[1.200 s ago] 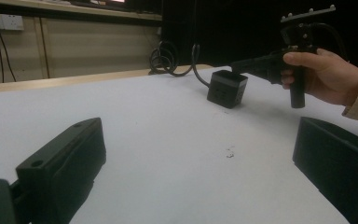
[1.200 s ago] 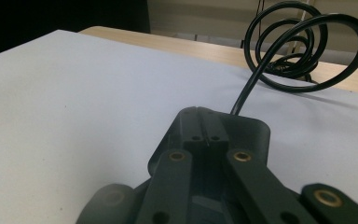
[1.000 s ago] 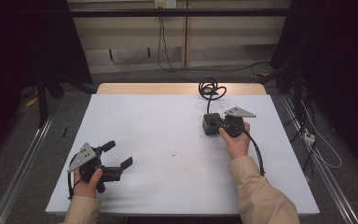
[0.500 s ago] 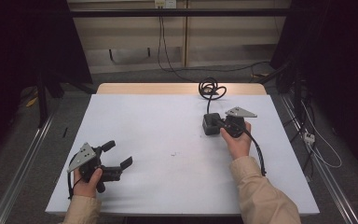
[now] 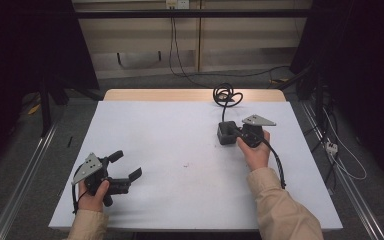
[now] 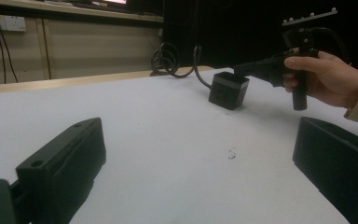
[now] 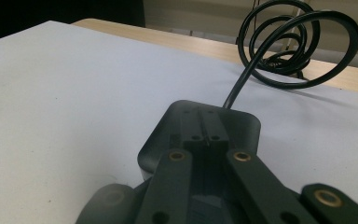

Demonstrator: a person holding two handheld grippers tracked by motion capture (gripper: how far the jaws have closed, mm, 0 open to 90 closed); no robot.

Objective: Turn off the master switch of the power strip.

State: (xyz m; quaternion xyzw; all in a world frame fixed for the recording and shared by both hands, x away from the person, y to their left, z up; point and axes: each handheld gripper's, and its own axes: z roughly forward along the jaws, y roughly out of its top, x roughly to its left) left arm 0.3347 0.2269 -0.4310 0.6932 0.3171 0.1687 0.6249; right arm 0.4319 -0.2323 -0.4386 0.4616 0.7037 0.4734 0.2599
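A small black box sits on the white table at the right back, and its black cable runs to a coil near the far edge. My right gripper reaches the box from the right. In the right gripper view its jaws are pressed together over the top of the box, with nothing between them, and the coil lies beyond. My left gripper rests at the front left, open and empty. In the left gripper view its jaws stand wide, facing the box.
The table's wooden far edge borders the white surface. Cables hang from a wall outlet behind. Metal rails run along the floor on both sides of the table. A small dark speck marks the table's middle.
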